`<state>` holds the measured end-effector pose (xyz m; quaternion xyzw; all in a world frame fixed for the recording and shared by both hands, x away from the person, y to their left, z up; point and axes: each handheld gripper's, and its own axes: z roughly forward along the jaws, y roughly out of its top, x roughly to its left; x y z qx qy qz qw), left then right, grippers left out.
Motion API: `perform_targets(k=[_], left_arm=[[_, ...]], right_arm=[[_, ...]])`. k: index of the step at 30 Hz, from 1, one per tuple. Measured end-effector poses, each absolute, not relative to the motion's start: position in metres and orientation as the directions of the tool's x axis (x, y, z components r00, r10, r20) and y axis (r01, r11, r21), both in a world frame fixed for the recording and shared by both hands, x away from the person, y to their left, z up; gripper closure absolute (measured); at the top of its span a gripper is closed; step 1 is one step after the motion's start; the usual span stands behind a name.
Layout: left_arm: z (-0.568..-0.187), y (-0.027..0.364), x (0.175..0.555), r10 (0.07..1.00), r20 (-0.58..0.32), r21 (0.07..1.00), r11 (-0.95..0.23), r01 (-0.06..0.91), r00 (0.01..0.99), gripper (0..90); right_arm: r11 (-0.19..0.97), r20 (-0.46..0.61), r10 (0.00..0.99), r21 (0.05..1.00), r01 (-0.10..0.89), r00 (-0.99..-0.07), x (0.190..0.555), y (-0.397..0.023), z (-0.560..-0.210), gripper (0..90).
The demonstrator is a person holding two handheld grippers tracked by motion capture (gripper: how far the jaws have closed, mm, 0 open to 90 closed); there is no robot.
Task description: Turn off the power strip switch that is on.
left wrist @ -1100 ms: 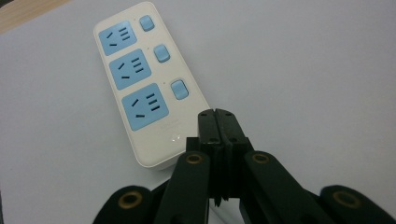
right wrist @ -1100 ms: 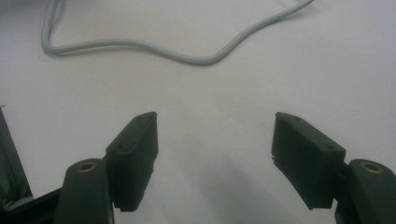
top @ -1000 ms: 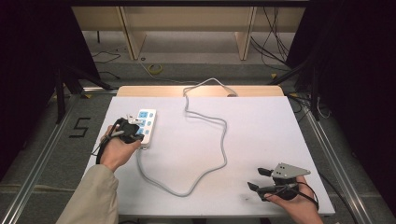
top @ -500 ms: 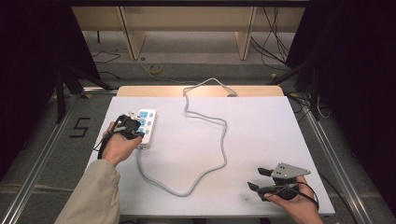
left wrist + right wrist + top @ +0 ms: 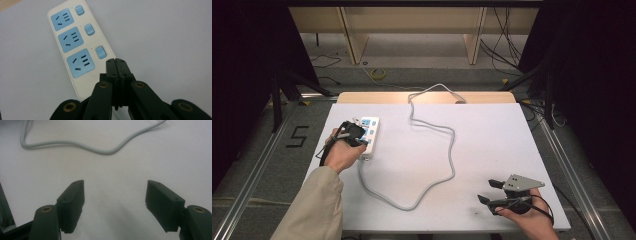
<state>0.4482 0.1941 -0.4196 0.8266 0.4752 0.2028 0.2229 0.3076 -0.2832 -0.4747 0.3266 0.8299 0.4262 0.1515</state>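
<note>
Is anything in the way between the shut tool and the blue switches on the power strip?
Nothing visible is. The left tool, jaws shut, sits just past the nearest blue switch on the power strip, with no object between them. The grey cord lies off to the side on the table.

Our left hand-held gripper [image 5: 117, 62] is black plastic, its two jaws flat-faced slabs, each fixed with small dark screws. Behind them, rounded black link arms carry brass-coloured rivets ringed at the pivots. From the high view it reads as a compact black block [image 5: 353, 134] with a thin black cable looping off its back. Our left arm wears a loose beige sleeve [image 5: 314, 206] reaching to the wrist. Our right hand-held gripper [image 5: 115, 205] has the same black wedge-shaped jaws, bevelled at the tips, with brass-ringed pivots lower down. On top of it sits a grey three-cornered plate [image 5: 523, 182], and a black cable arcs around behind it.
</note>
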Motion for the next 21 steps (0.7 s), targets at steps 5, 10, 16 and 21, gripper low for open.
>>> perform_targets(k=[5, 10, 16, 21], left_arm=[[-0.420, 0.195, 0.452, 0.876, 0.123, 0.553, -0.450, 0.701, 0.466, 89.7], [-0.419, 0.196, 0.455, 0.879, 0.124, 0.553, -0.447, 0.703, 0.461, 89.6], [-0.421, 0.196, 0.459, 0.879, 0.127, 0.547, -0.448, 0.707, 0.459, 89.6], [-0.423, 0.195, 0.462, 0.877, 0.128, 0.537, -0.453, 0.711, 0.462, 89.6]], right_arm=[[0.423, 0.025, 0.672, 0.807, 0.412, -0.740, 0.308, -0.284, -0.475, 32.5], [0.423, 0.027, 0.673, 0.806, 0.414, -0.739, 0.308, -0.284, -0.474, 32.5], [0.425, 0.023, 0.673, 0.806, 0.412, -0.739, 0.308, -0.284, -0.474, 32.5], [0.426, 0.023, 0.673, 0.806, 0.412, -0.739, 0.308, -0.284, -0.474, 32.5]])
